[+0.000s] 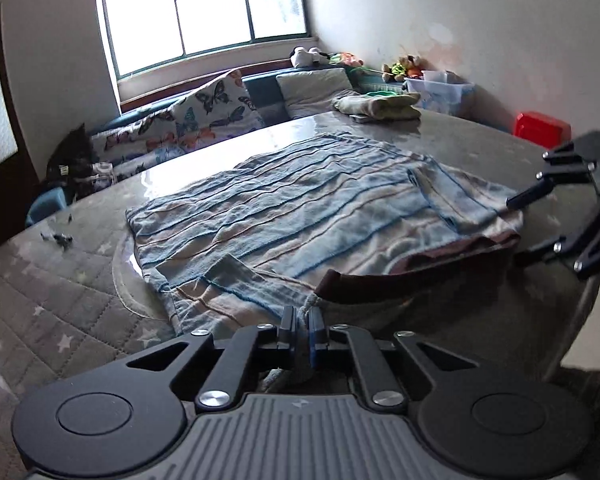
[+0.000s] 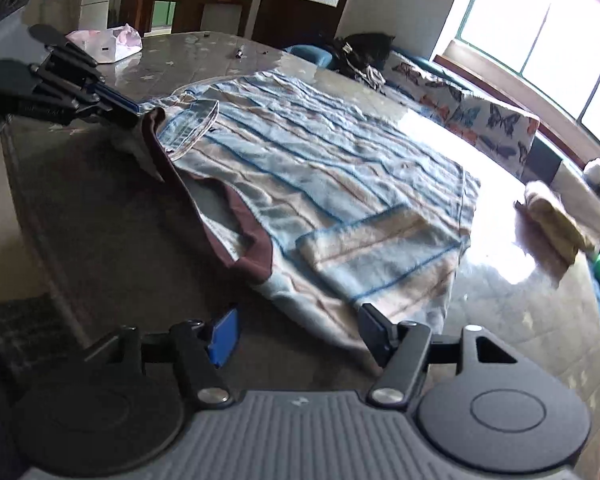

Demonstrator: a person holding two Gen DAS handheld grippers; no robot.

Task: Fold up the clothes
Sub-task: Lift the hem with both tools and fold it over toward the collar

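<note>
Left wrist view: your left tongs (image 1: 304, 322) pinch the striped shirt (image 1: 300, 200) at its near collar edge; it lies flat on the tabletop (image 1: 480, 132), sleeves folded in. Right wrist view: your right tongs (image 2: 298, 330) are spread, empty, beside the shoulder. Body folds remain.

Garment (image 1: 300, 208) flat on table (image 1: 440, 128); folded pile (image 1: 380, 106) behind.

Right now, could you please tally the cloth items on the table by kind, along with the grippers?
Striped blue garment, spread out: 1
Folded yellowish cloth, far end: 1
Grippers: 2, the left gripper shut on the garment and the right gripper open
Total: 4
</note>
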